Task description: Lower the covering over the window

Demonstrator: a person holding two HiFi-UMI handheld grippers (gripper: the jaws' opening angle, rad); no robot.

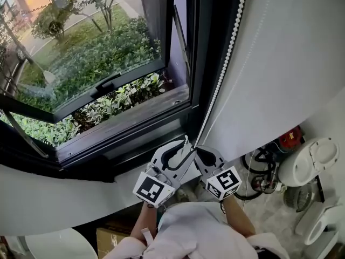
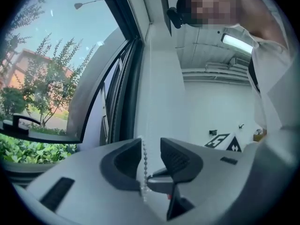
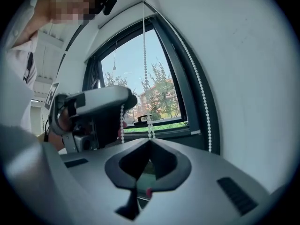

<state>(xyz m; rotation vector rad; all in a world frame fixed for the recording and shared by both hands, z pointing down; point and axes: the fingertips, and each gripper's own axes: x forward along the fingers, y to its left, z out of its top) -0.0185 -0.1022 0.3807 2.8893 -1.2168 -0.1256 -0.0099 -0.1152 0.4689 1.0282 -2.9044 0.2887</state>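
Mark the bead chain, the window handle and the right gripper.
bead chain [image 2: 144,159]: left gripper view, middle of the visible strand.
window handle [image 1: 109,83]: head view, middle of the black lever.
right gripper [image 3: 149,143]: right gripper view, where its tips meet on the bead chain.

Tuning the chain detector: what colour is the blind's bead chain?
White. The bead chain shows best in the right gripper view.

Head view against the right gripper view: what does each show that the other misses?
Only the head view shows the floor, with a white appliance and a red object. Only the right gripper view shows sky and the right gripper shut on the bead chain. Both show the left gripper, the chain and the dark window frame.
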